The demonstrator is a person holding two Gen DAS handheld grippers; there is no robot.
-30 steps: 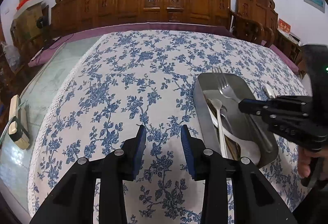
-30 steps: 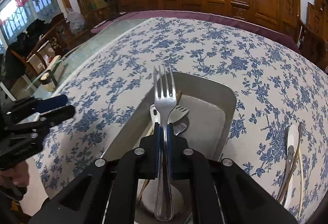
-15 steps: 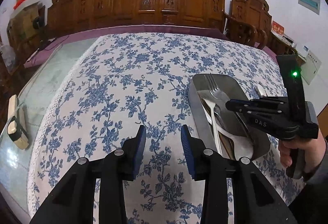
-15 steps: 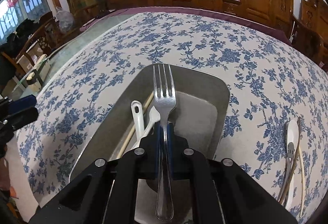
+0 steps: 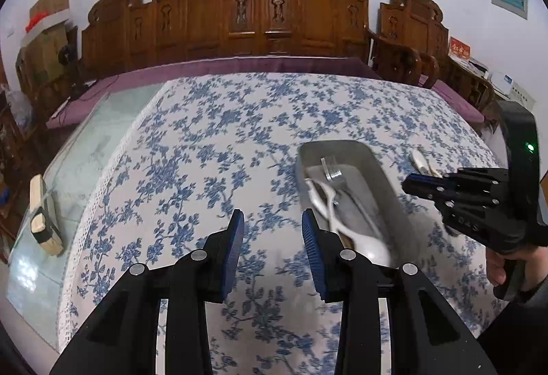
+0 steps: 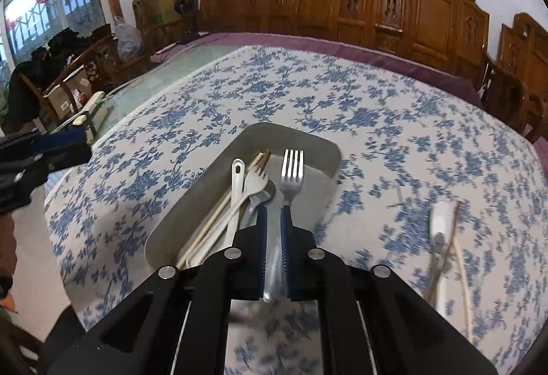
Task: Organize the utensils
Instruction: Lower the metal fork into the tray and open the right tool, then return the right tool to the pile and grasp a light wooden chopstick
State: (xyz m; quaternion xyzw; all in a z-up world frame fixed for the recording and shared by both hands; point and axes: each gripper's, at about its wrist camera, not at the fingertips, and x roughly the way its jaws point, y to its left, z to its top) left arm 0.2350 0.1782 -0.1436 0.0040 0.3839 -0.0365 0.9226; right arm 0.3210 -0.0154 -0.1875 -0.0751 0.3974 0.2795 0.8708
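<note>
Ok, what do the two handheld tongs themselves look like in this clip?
Both the left tongs and right tongs are matte black with blue ribbed pads and silver pivot screws. The right unit's black upright handle carries a green indicator light.

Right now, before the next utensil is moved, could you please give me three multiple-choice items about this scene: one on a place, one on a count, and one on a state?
1. Where does the metal fork lie?
A) on a chair
B) in the metal tray
C) on the floor

2. How many tines does this fork have?
A) two
B) three
C) four

3. How do the jaws of the left gripper stand?
A) open, with nothing between them
B) shut on a spoon
C) shut on chopsticks

Answers:
1 B: the right wrist view shows the fork's head inside the tray's rim, beside the white utensils.
2 C: four separate tines can be counted in the right wrist view.
3 A: the left wrist view shows a wide gap between the jaws, with only tablecloth behind it.
</note>
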